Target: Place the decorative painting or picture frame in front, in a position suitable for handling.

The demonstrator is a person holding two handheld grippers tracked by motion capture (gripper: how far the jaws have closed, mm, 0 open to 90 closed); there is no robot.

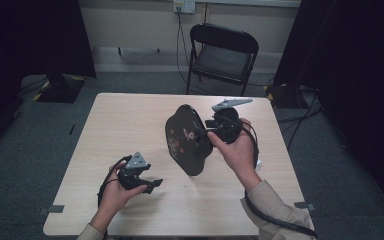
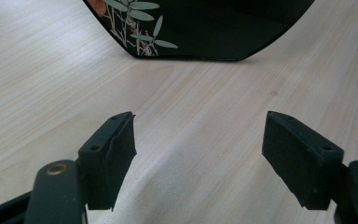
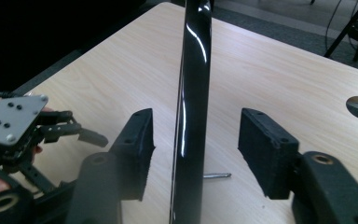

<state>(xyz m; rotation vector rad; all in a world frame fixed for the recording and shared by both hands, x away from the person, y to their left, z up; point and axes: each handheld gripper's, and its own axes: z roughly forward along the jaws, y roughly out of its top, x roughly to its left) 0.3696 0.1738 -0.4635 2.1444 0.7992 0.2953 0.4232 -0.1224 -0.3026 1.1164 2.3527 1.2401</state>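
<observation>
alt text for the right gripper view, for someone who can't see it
A glossy black tray stands on edge between the open jaws of the right hand-held gripper, neither pad touching it. Behind lies a pale wooden table, with the left hand-held gripper at the left.

Light wood table (image 1: 130, 125), centre of high view, on grey carpet. Black lacquer tray (image 1: 187, 140) w/ floral print stands on edge, centre-right, bottom rim touching tabletop. Small metal pin (image 3: 216, 176) lies by tray, lower centre of right gripper view.
</observation>
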